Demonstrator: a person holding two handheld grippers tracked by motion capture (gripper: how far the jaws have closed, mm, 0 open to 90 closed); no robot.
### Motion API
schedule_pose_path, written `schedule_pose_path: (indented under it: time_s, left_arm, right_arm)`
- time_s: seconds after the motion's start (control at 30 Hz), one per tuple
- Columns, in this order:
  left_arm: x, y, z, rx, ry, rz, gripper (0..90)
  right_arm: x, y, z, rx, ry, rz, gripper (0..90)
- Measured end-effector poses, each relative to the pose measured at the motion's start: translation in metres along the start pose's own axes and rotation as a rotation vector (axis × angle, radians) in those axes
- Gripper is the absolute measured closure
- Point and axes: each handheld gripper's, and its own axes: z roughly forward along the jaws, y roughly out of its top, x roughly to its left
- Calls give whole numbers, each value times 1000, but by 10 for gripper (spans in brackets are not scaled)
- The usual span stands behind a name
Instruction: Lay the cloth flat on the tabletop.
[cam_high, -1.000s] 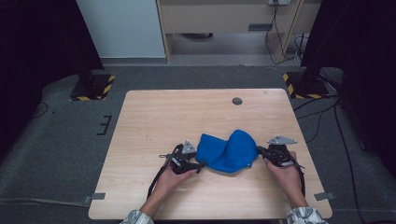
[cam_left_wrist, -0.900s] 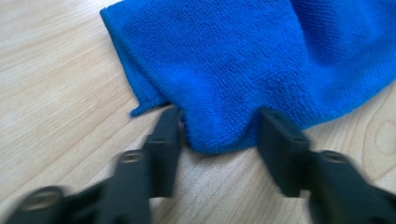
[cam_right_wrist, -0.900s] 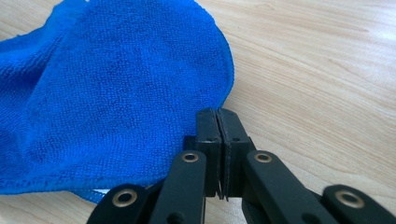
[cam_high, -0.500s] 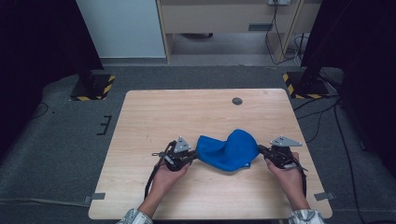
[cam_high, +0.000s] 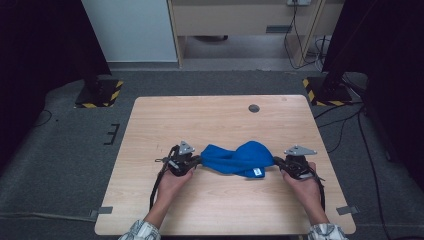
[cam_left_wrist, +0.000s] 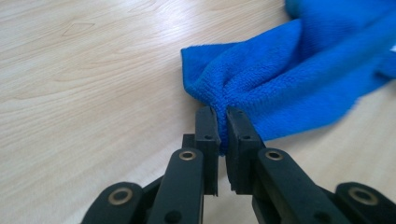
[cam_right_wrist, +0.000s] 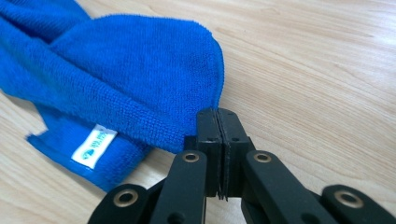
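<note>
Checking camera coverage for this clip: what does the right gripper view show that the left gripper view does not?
Right gripper view: the white label sewn to the blue cloth, with the right hand-held gripper shut on a thin edge of it.
Left gripper view: the left hand-held gripper shut on a bunched fold at the cloth's other end, with a sliver of fabric visible between its jaws.
Both: the blue cloth, lying on the wooden table.

The blue microfibre cloth (cam_left_wrist: 299, 70) is soft, matt, short-looped terry, with a glossy white label (cam_right_wrist: 93, 145) sewn on; the table (cam_high: 200, 120) is smooth pale wood-grain with a faint sheen; both grippers look like matt black plastic, with brass-coloured rivets.
</note>
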Motion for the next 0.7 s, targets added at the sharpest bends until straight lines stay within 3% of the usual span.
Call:
schedule_pose_path:
  time_s: [0.23,0.3,0.33,0.4,0.43,0.57,0.63,0.7]
  left_arm:
    - [12,11,24,-13,16,-19,795]
    - [14,12,32,-19,18,-23,752]
    - [15,12,35,-20,31,-28,685]
    - [16,12,36,-27,36,-28,644]
    - [17,12,35,-32,38,-34,564]
    - [17,12,25,-66,24,-49,390]
    - [14,11,17,-90,23,-45,358]
    - [10,10,9,-115,30,-57,357]
  right_arm:
    - [-3,0,7,6,11,-2,886]
    - [-3,-1,9,14,12,-9,880]
    - [-4,-2,13,17,7,-17,861]
    - [-5,-2,14,22,6,-14,843]
    - [-5,-2,16,18,4,-8,819]
    - [-4,-1,14,-3,15,1,712]
    - [-2,1,9,-41,1,3,609]
    - [-2,2,7,-60,-1,6,579]
